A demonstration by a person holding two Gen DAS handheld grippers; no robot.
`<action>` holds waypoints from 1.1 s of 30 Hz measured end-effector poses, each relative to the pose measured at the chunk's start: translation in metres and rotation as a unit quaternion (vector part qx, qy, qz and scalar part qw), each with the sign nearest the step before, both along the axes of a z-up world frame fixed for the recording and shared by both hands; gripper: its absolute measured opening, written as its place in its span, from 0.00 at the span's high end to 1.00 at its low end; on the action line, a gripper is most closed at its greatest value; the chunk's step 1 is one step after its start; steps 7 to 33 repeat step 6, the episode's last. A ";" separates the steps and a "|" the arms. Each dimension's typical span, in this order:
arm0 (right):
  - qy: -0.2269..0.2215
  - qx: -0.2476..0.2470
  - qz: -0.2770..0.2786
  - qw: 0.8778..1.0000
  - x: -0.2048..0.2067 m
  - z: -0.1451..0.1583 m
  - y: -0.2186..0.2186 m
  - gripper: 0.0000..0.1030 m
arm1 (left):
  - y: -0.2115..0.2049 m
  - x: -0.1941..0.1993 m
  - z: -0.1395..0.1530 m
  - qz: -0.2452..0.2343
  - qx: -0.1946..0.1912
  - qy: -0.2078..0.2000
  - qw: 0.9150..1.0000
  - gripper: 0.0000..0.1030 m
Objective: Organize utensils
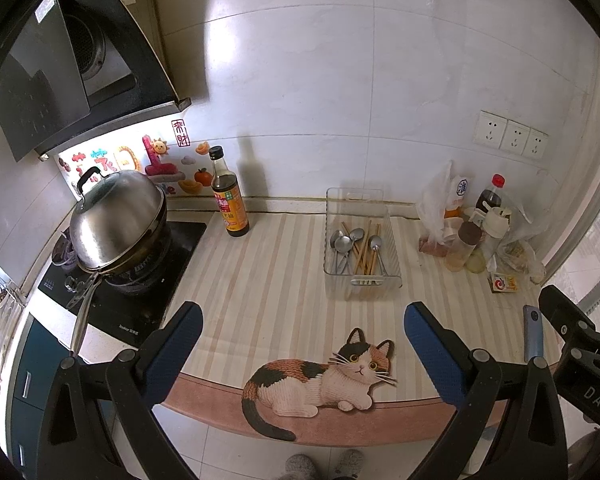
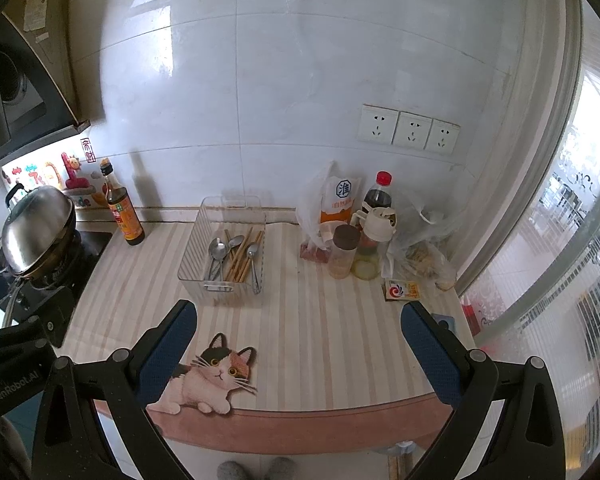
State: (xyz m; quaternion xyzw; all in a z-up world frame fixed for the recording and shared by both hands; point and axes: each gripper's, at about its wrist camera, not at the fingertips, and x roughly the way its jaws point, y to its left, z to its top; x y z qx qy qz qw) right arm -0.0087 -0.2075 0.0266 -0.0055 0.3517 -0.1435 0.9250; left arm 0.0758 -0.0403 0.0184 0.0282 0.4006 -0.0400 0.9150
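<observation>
Spoons (image 1: pixel 346 242) & chopsticks (image 1: pixel 365 250) all in clear bin (image 1: pixel 394 276), both grippers (image 1: pixel 304 344) (image 2: pixel 298 340) spread wide, empty — start or done, can't tell.

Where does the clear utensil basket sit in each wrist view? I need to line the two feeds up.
Left wrist: the clear basket sits right of centre on the striped mat, spoons and chopsticks inside.
Right wrist: the basket sits left of centre, beyond the open right gripper.
Shared landmark: the dark sauce bottle stands to the basket's left by the wall in both views.
</observation>
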 end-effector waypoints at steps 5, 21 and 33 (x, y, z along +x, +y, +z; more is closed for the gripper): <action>-0.001 0.000 0.001 1.000 0.000 0.000 -0.001 0.00 | -0.004 0.000 0.002 -0.007 -0.006 -0.003 1.000 0.00; 0.000 0.000 0.002 1.000 0.000 0.000 -0.001 0.00 | -0.005 0.000 0.003 -0.009 -0.006 -0.003 1.000 0.00; 0.000 0.000 0.002 1.000 0.000 0.000 -0.001 0.00 | -0.005 0.000 0.003 -0.009 -0.006 -0.003 1.000 0.00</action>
